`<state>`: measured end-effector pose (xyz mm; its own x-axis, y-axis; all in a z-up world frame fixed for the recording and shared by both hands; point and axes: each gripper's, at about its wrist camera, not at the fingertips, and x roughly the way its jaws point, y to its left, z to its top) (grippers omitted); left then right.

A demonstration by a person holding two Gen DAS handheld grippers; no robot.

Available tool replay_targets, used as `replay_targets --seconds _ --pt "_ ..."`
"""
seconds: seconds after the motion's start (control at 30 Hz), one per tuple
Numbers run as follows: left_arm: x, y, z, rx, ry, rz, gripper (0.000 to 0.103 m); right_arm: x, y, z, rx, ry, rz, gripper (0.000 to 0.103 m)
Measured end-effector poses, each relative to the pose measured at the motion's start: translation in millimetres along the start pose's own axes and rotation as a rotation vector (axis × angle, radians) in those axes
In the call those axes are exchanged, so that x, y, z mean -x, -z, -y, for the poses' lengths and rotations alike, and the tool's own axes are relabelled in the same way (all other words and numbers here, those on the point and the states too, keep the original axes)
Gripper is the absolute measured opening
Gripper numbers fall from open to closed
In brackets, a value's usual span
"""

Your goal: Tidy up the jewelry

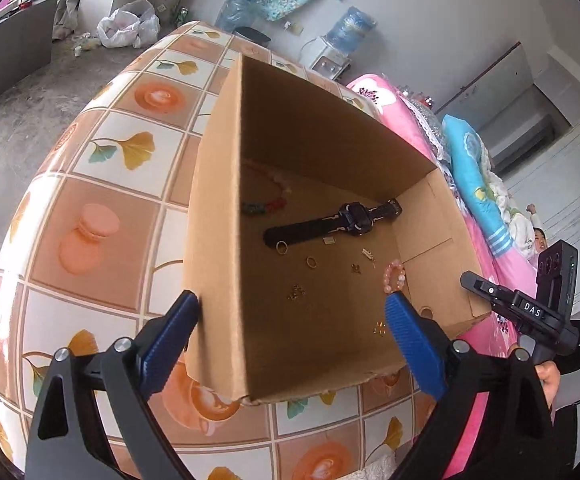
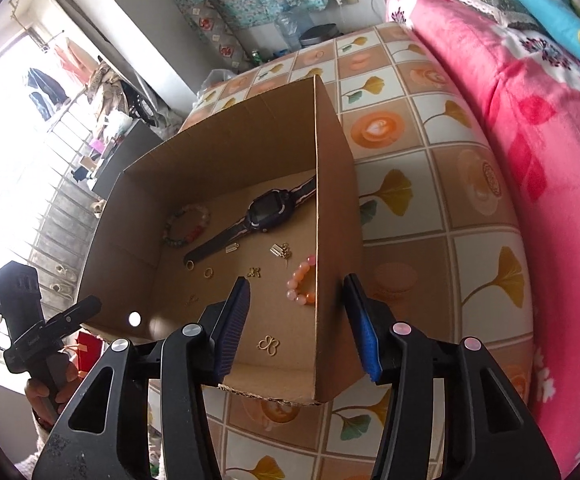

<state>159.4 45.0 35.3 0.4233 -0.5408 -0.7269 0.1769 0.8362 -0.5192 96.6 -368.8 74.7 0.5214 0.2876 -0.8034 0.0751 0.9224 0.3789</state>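
Observation:
An open cardboard box (image 1: pixel 217 240) (image 2: pixel 338 208) stands on the table. On its floor lie a black watch (image 1: pixel 346 220) (image 2: pixel 259 212), a pink bead bracelet (image 1: pixel 394 276) (image 2: pixel 302 284), a multicoloured bead bracelet (image 1: pixel 263 206) (image 2: pixel 185 226), gold rings (image 1: pixel 281 247) (image 2: pixel 208 273) and a butterfly charm (image 2: pixel 269 346). My left gripper (image 1: pixel 290 308) is wide open and straddles the box's left wall without touching it. My right gripper (image 2: pixel 298 286) is open astride the right wall, one finger inside the box and one outside.
The table wears a tile-patterned cloth (image 1: pixel 109 152) (image 2: pixel 430 200). A bed with a pink blanket (image 2: pixel 530 120) (image 1: pixel 390 112) runs along its right side, and a person (image 1: pixel 530 232) lies on it. A water dispenser (image 1: pixel 342 40) and a plastic bag (image 1: pixel 129 24) are beyond.

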Motion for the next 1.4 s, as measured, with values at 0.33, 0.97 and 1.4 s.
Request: replay_targets --seconds 0.33,0.97,1.4 --pt "32.8 40.9 -9.5 0.038 0.021 0.000 0.091 21.7 51.9 -18.7 0.011 0.028 0.011 0.048" --pt "109.9 121.6 38.9 -0.166 -0.293 0.308 0.097 91.4 139.9 -65.8 0.219 0.142 0.293 0.087" --pt "57.1 142.5 68.5 -0.238 -0.511 0.142 0.097 32.7 160.0 -93.1 0.245 0.194 0.103 0.094"
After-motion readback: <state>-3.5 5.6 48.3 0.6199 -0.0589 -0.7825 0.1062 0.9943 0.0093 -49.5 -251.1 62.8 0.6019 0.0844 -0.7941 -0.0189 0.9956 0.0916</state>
